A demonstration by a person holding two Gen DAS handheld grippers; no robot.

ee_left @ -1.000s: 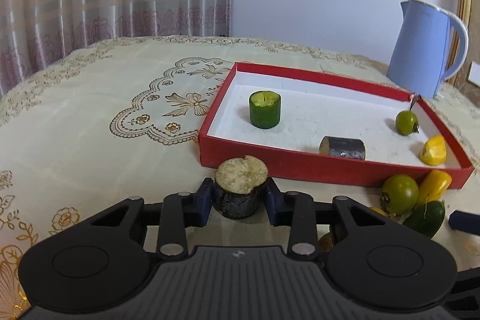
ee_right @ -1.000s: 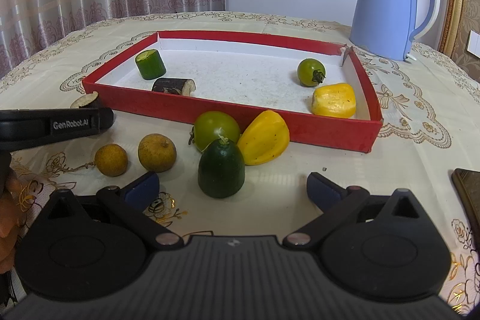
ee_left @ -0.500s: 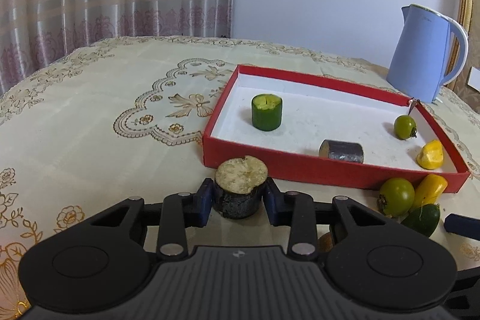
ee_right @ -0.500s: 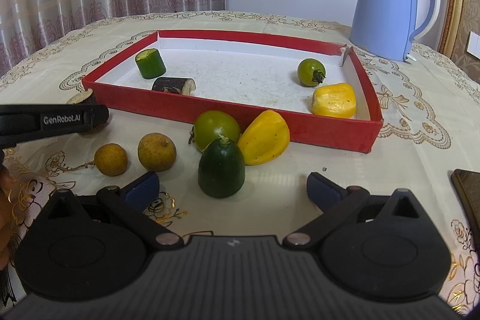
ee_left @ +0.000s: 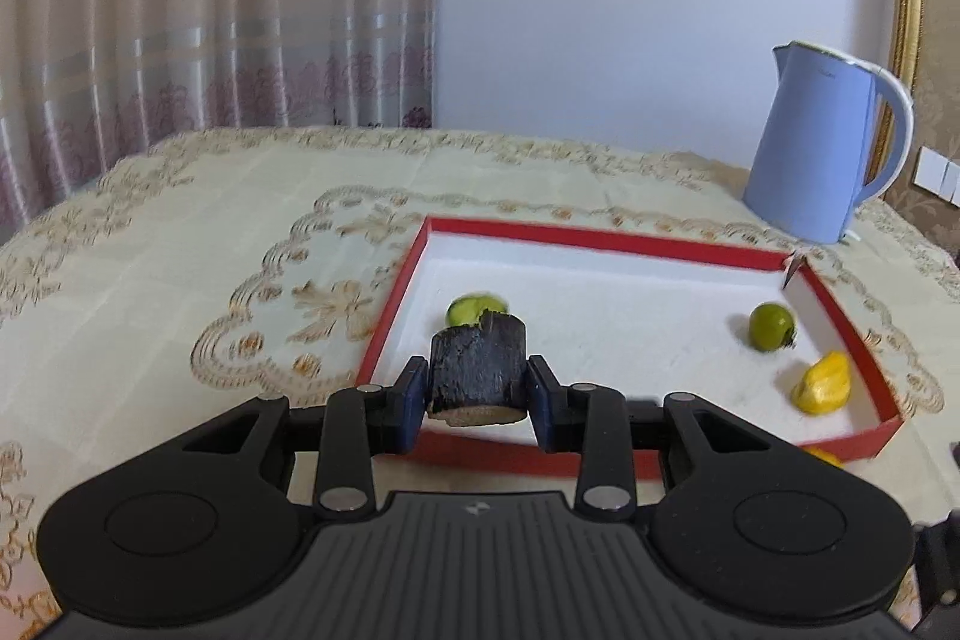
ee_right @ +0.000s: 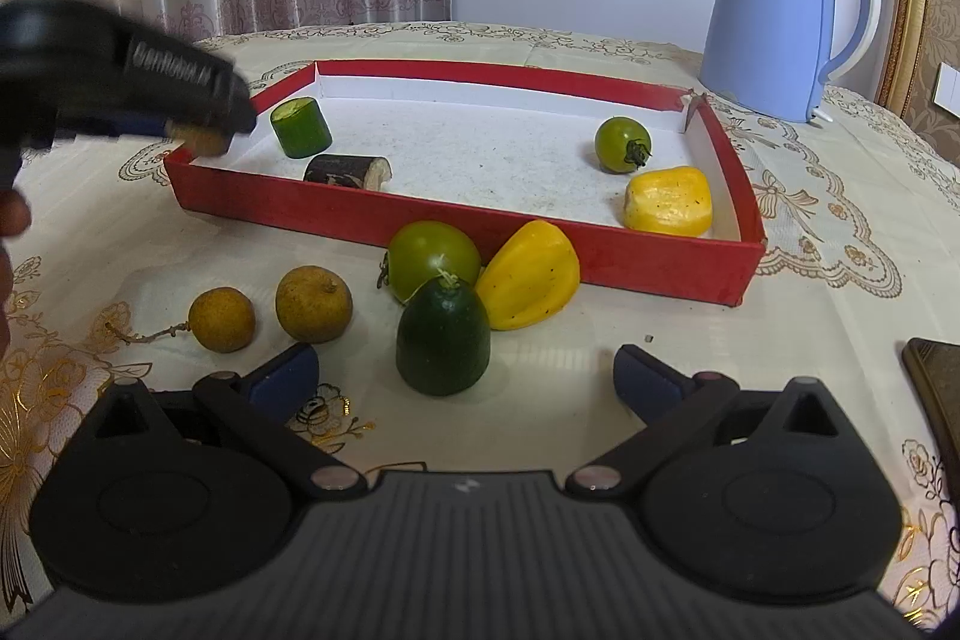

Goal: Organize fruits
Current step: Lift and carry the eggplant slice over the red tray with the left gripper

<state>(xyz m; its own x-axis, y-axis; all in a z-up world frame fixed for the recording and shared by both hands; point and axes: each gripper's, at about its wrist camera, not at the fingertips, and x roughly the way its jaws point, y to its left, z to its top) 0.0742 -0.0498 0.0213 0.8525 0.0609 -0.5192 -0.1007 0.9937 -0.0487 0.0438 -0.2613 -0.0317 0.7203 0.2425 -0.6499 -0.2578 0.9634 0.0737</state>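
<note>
My left gripper (ee_left: 477, 388) is shut on a dark cut chunk (ee_left: 478, 367) with a pale cut face, held in the air over the near left corner of the red tray (ee_left: 600, 239). In the right wrist view that gripper (ee_right: 198, 130) is blurred above the tray's left wall (ee_right: 210, 175). Inside the tray lie a green cut piece (ee_right: 300, 127), another dark chunk (ee_right: 345, 172), a green tomato (ee_right: 622, 144) and a yellow piece (ee_right: 669, 201). My right gripper (ee_right: 465, 376) stands open low over the table, just before a dark green piece (ee_right: 443, 337).
In front of the tray lie a green tomato (ee_right: 433, 253), a yellow piece (ee_right: 531, 274) and two brown longans (ee_right: 313, 303) (ee_right: 221, 319). A blue kettle (ee_right: 780, 16) stands at the back right. A dark flat object (ee_right: 936, 388) lies at the right edge. A hand (ee_right: 9, 220) shows at far left.
My left gripper has lifted the dark chunk off the table and carried it up over the tray's near left corner. The right gripper has stayed still.
</note>
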